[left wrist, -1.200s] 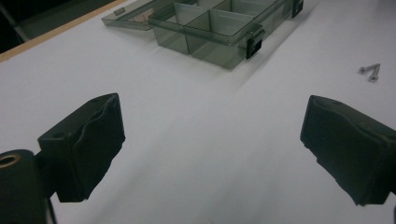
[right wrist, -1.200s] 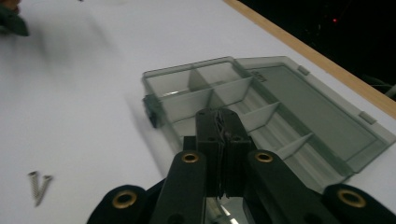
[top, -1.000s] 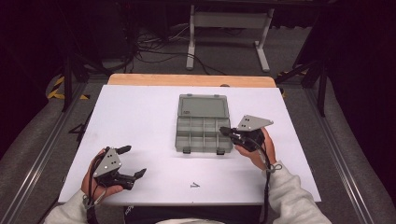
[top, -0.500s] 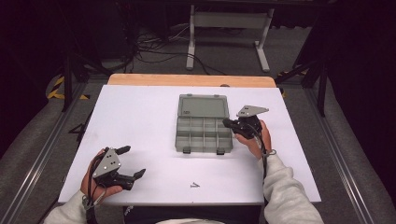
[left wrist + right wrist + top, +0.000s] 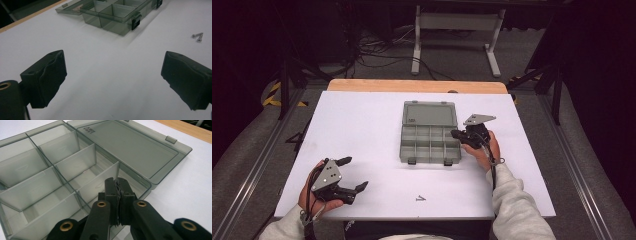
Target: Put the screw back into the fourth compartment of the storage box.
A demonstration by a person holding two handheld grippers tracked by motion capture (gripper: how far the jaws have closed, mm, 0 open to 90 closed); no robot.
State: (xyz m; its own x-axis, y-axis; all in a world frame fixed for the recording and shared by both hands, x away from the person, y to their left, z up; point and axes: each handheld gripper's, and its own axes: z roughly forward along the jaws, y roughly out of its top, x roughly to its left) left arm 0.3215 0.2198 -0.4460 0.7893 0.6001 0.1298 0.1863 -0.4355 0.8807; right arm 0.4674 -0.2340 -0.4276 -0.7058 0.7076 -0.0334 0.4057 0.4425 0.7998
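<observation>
Smoke-grey translucent plastic: compartment box (image 5: 430, 145), laid open near the middle of the white worktop (image 5: 362, 130), lid (image 5: 430, 114) folded flat toward the far edge, black latches facing the near edge. Compartments appear empty, though something thin may be pinched in the right hand-held gripper; it cannot be told.

Right hand-held gripper (image 5: 456, 134): jaws clenched together, tips set over the box's right-hand compartments at the rim next to the lid hinge, as seen in the right gripper view (image 5: 117, 183). Judged to be placed there for dropping a small part into a compartment, or for picking one out.

Left hand-held gripper (image 5: 354, 173): jaws released and spread wide, nothing between them, held low over the near left of the worktop, well apart from the box; judged to be waiting.

Two small screws (image 5: 197, 36): lying loose on the worktop, near the box's latched side; a likely next item.

Clearances: bare white surface on all sides of the box; wooden edge (image 5: 412, 86) beyond the lid; open room between both grippers.
</observation>
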